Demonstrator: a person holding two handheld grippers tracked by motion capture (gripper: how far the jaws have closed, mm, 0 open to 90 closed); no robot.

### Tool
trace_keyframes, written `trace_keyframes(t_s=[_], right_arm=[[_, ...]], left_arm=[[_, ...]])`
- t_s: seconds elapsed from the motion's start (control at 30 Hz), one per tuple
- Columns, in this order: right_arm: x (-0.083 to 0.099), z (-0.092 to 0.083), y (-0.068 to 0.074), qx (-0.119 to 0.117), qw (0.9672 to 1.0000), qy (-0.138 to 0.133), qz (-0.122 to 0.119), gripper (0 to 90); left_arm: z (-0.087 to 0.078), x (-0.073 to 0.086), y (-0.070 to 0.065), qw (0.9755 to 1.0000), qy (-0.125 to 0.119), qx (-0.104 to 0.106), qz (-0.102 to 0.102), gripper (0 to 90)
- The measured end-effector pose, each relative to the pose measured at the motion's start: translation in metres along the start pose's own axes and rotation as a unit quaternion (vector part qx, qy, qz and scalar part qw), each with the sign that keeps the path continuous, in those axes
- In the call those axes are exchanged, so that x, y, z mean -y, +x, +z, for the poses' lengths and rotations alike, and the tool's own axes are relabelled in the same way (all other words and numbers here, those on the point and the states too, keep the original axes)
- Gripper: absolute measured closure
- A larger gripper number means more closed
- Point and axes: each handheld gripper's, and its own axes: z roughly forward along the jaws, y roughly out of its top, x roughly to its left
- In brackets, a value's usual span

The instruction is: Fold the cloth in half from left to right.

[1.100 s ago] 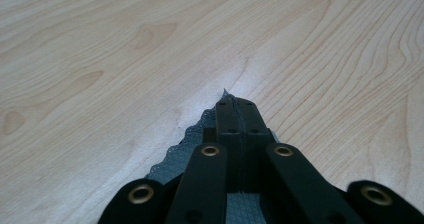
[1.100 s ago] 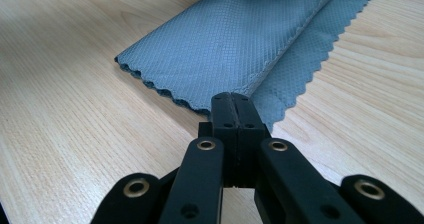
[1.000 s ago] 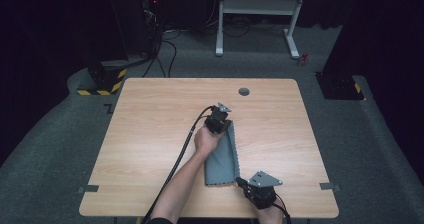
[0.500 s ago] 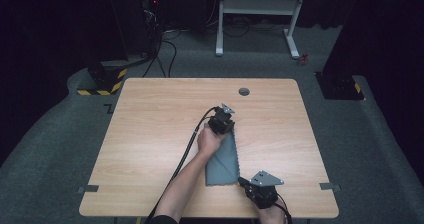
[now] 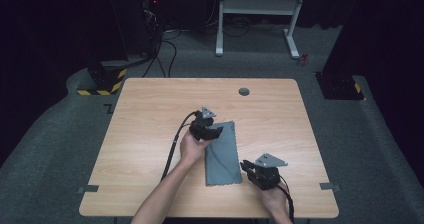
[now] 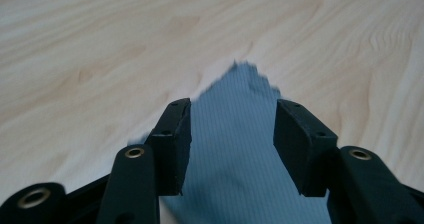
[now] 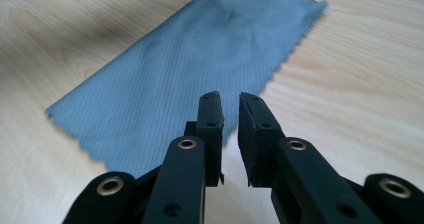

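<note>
The grey cloth (image 5: 222,154) lies flat on the bench (image 5: 150,114). The left gripper (image 6: 232,134) has just been opening its jaws; they stand apart above the cloth's far corner, which shows between and ahead of them, unpinched. The right gripper (image 7: 230,134) has just been opening too: a narrow gap, nothing in it, the cloth ahead and to their left.

A pale wooden surface (image 5: 150,114) carries a blue-grey cloth (image 5: 223,154), lying flat between the left tongs (image 5: 212,131) and the right tongs (image 5: 248,168). A small dark round disc (image 5: 244,91) sits well beyond both.
</note>
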Motion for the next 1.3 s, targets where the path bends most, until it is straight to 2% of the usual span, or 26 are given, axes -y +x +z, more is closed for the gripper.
trace_keyframes(t_s=[0.13, 0.23, 0.4, 0.53, 0.67, 0.7, 0.77, 0.87, 0.93, 1.1, 1.2, 1.27, 1.3], right_arm=[[-0.015, 0.023, -0.003, -0.035, 0.9991, 0.016, -0.016, 80.1], [-0.023, 0.04, -0.003, -0.037, 0.9981, 0.039, -0.028, 79.3], [-0.03, 0.06, -0.008, -0.036, 0.9977, 0.053, -0.021, 77.6], [-0.031, 0.069, -0.009, -0.022, 0.9963, 0.066, -0.051, 76.6], [-0.032, 0.069, -0.016, -0.012, 0.9957, 0.067, -0.063, 74.6], [-0.032, 0.069, -0.019, -0.009, 0.9962, 0.067, -0.056, 74.3], [-0.032, 0.069, -0.023, -0.004, 0.9966, 0.067, -0.048, 74.5], [-0.031, 0.066, -0.022, 0.0, 0.9966, 0.068, -0.046, 73.3], [-0.029, 0.061, -0.018, -0.012, 0.997, 0.063, -0.043, 72.2], [-0.015, 0.042, 0.003, -0.032, 0.996, 0.051, -0.065, 70.0], [-0.007, 0.033, 0.011, -0.046, 0.9956, 0.049, -0.064, 67.7], [-0.002, 0.032, 0.012, -0.041, 0.9946, 0.061, -0.073, 66.0], [0.0, 0.031, 0.011, -0.041, 0.9948, 0.056, -0.075, 65.9]], left_arm=[[-0.012, 0.023, -0.008, 0.9996, 0.008, 0.024, -0.009, 47.3], [-0.019, 0.038, -0.017, 0.9995, 0.012, 0.029, -0.001, 46.3], [-0.026, 0.056, -0.027, 0.9995, 0.026, 0.007, 0.017, 45.7], [-0.028, 0.068, -0.025, 0.9984, 0.044, -0.025, 0.024, 47.1], [-0.033, 0.077, -0.02, 0.9989, 0.035, -0.031, 0.004, 46.8], [-0.035, 0.078, -0.02, 0.9987, 0.035, -0.035, 0.008, 46.7], [-0.038, 0.081, -0.022, 0.9988, 0.033, -0.036, 0.0, 46.7], [-0.047, 0.087, -0.026, 0.9995, 0.023, -0.018, -0.01, 45.3], [-0.054, 0.091, -0.031, 0.9998, 0.014, -0.001, -0.015, 44.6], [-0.061, 0.101, -0.048, 0.9996, 0.02, 0.022, -0.004, 43.2], [-0.063, 0.108, -0.053, 0.9997, 0.016, 0.004, 0.016, 43.0], [-0.065, 0.111, -0.056, 0.9997, 0.018, -0.001, 0.017, 43.1], [-0.067, 0.113, -0.056, 0.9996, 0.017, -0.007, 0.023, 43.1]])
